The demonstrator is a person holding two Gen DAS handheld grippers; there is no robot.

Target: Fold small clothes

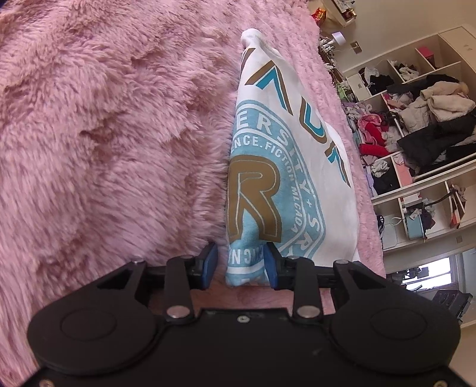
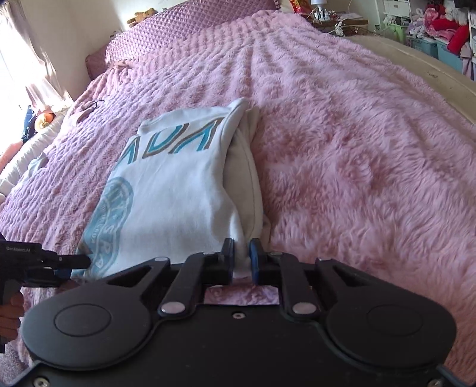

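A small white T-shirt (image 1: 285, 166) with a blue and brown printed badge lies folded lengthwise on the pink furry blanket (image 1: 104, 134). My left gripper (image 1: 240, 262) is shut on the shirt's near blue-printed corner. In the right wrist view the same T-shirt (image 2: 178, 184) stretches away from me, and my right gripper (image 2: 241, 256) is shut on its other near corner, where the white edge bunches between the blue pads. The left gripper (image 2: 71, 263) shows at the left edge of that view, holding the printed corner.
The pink blanket (image 2: 357, 148) covers the whole bed, with a purple quilted pillow (image 2: 190, 26) at the head. Open shelves stuffed with clothes (image 1: 416, 119) stand past the bed's right edge. A curtained window (image 2: 20, 59) is on the left.
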